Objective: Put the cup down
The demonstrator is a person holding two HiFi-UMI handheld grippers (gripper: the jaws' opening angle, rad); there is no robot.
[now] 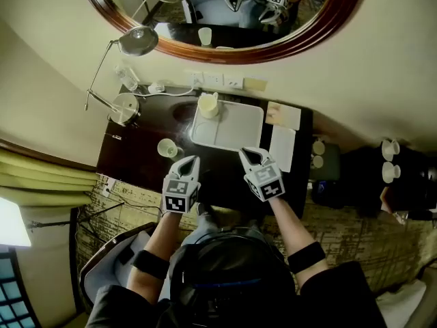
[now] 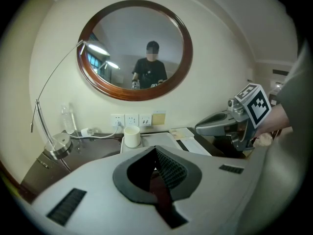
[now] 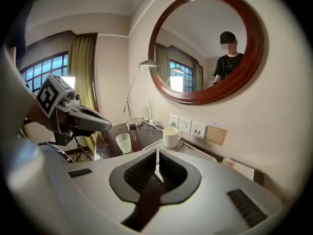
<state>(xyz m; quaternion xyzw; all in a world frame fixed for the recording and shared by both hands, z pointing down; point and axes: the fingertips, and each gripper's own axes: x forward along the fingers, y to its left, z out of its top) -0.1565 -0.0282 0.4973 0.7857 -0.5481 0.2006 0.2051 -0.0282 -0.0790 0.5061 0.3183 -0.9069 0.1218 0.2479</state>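
- Head view: dark desk (image 1: 136, 157) against a cream wall. Oval wood-framed mirror (image 1: 225, 53) above it, cut off at the top edge. Patterned carpet (image 1: 341, 231) below.
- White tray (image 1: 235, 130) sits mid-desk. White cup (image 1: 208, 105) stands upright in the tray's far-left corner. Pale glass (image 1: 167, 147) on bare desk left of the tray, apart from it.
- Desk lamp (image 1: 138, 40) at far left, wall sockets (image 1: 214, 80) behind the tray, papers (image 1: 283, 132) at the desk's right end.
- Left gripper (image 1: 190, 160) & right gripper (image 1: 248, 153) hover at the desk's near edge, both well short of the cup.
- Left gripper view: jaws together, nothing between them. Cup shows past them on the tray. Clear bottle (image 2: 67, 117) near the lamp base. Near part of the desk is hidden behind the gripper body.
- Right gripper view: jaws together, empty. Cup & glass both ahead, upright. Curtain (image 3: 80, 82) & window (image 3: 46, 70) at left. Tray mostly hidden by the gripper body. What's inside the cup: can't tell.
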